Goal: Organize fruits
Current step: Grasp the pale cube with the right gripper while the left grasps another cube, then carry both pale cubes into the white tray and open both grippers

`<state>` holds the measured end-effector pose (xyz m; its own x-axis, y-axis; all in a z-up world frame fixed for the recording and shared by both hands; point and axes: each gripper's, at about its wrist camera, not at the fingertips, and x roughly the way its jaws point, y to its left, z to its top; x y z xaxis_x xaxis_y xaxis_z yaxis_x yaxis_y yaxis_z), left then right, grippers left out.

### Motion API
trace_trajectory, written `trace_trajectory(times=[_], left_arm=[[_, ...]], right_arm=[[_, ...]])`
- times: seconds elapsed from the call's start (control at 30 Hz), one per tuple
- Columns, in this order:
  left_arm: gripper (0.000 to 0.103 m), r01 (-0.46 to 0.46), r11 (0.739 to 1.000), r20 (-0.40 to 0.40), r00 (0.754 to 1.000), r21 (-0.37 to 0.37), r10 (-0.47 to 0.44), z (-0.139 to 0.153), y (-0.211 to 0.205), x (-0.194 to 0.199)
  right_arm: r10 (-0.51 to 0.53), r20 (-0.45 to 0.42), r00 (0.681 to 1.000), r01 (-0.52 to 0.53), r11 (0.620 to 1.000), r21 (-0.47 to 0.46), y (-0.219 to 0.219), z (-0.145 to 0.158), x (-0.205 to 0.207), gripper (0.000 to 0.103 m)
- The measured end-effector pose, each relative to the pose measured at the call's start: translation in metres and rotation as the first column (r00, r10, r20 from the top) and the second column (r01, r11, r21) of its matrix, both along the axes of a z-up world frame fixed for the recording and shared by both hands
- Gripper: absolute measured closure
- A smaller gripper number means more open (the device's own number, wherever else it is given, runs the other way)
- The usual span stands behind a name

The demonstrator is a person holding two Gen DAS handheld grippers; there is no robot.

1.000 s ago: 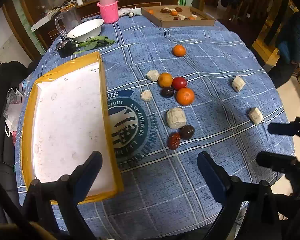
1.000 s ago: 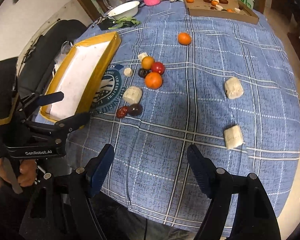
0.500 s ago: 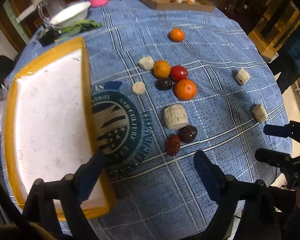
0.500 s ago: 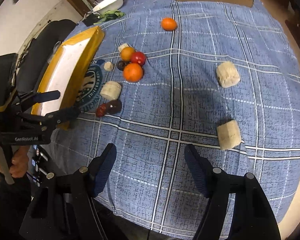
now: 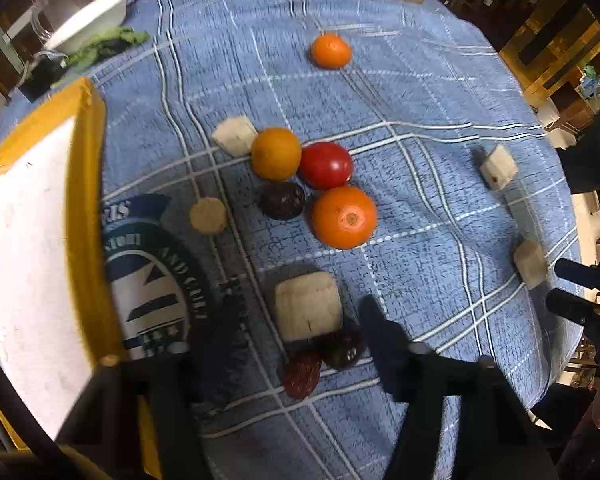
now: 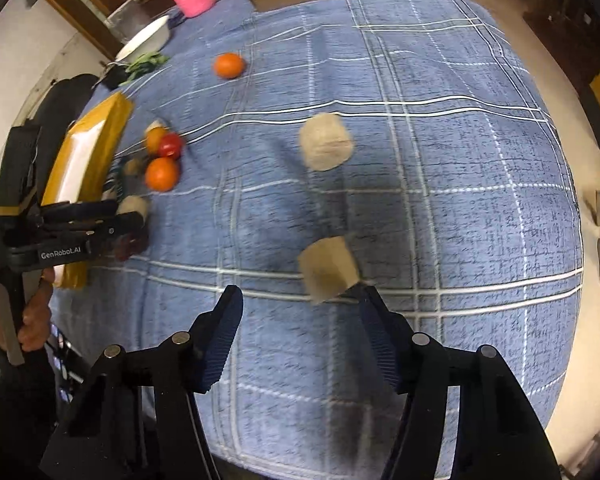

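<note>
- Right wrist view: "GenRobot.AI" is printed in white on the black body of the left gripper [image 6: 134, 222], seen at the left edge and held by a hand [image 6: 32, 316].
- On the blue checked tablecloth [image 5: 420, 92], a round emblem [image 5: 156, 284] is printed at lower left of the left wrist view; only fragments such as "AND CULT" can be read.
- The left gripper [image 5: 300, 316] is pointed steeply down over a pale block [image 5: 308, 310] and two dark red fruits [image 5: 320, 356] at lower centre; its jaws have just been closing, are half wide, and the block lies between them untouched.
- The block's long axis cannot be told.
- The right gripper [image 6: 300, 320] has also just been closing; its jaws are half wide, with a tan block [image 6: 328, 268] just ahead of them, tilted and blurred.
- Oranges [image 5: 344, 218], a red tomato [image 5: 326, 166] and a dark fruit [image 5: 282, 200] are clustered at centre, beside a yellow-rimmed tray [image 5: 86, 184] at left.
</note>
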<state>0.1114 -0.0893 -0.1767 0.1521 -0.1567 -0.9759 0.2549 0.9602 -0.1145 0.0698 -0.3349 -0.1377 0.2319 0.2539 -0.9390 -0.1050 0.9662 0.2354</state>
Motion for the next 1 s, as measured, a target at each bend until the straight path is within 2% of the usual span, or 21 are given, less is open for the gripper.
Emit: trace_trajectory(times=[0.1, 0.13, 0.17, 0.2, 0.27, 0.33, 0.5, 0.67, 0.83, 1.0], left_arm=[[0.066, -0.01, 1.0, -0.01, 1.0, -0.019, 0.01, -0.004, -0.001, 0.002], [0.066, -0.009, 1.0, -0.011, 1.0, -0.021, 0.009, -0.004, -0.001, 0.002], [0.066, -0.013, 0.999, -0.011, 1.0, -0.029, 0.013, -0.004, 0.0, 0.002], [0.066, -0.018, 0.999, -0.012, 1.0, -0.042, 0.018, -0.004, 0.003, 0.002], [0.066, -0.025, 0.998, -0.017, 1.0, -0.064, 0.024, -0.002, 0.01, -0.001], [0.066, -0.032, 0.996, -0.003, 1.0, -0.079, 0.031, 0.002, 0.016, -0.005], [0.066, -0.053, 0.991, 0.031, 0.998, -0.125, 0.058, 0.021, 0.036, -0.024], [0.066, -0.077, 0.985, 0.08, 0.993, -0.153, 0.089, 0.048, 0.067, -0.051], [0.067, -0.134, 0.981, 0.122, 0.981, -0.139, 0.152, 0.066, 0.113, -0.075], [0.067, -0.242, 0.963, 0.153, 0.954, -0.117, 0.258, 0.075, 0.171, -0.086]], right_arm=[[0.013, 0.014, 1.0, -0.013, 1.0, -0.02, 0.006, -0.005, 0.007, 0.049], [0.017, 0.017, 1.0, -0.016, 0.999, -0.035, 0.007, -0.009, 0.009, 0.054], [0.008, 0.015, 1.0, -0.007, 0.998, -0.057, 0.009, -0.013, 0.011, 0.055], [-0.004, 0.033, 0.999, 0.008, 0.995, -0.1, 0.01, -0.015, 0.012, 0.06], [-0.014, 0.049, 0.999, 0.02, 0.992, -0.126, 0.008, -0.015, 0.009, 0.071], [-0.026, 0.048, 0.998, 0.031, 0.994, -0.105, 0.007, -0.014, 0.003, 0.072], [-0.028, 0.078, 0.997, 0.039, 0.989, -0.146, 0.011, -0.012, -0.009, 0.072], [-0.001, 0.11, 0.994, 0.01, 0.996, -0.084, 0.032, 0.009, -0.034, 0.073], [0.076, 0.151, 0.986, -0.075, 0.997, -0.011, 0.087, 0.029, -0.056, 0.073], [0.164, 0.17, 0.972, -0.174, 0.983, 0.049, 0.144, 0.04, -0.041, 0.073]])
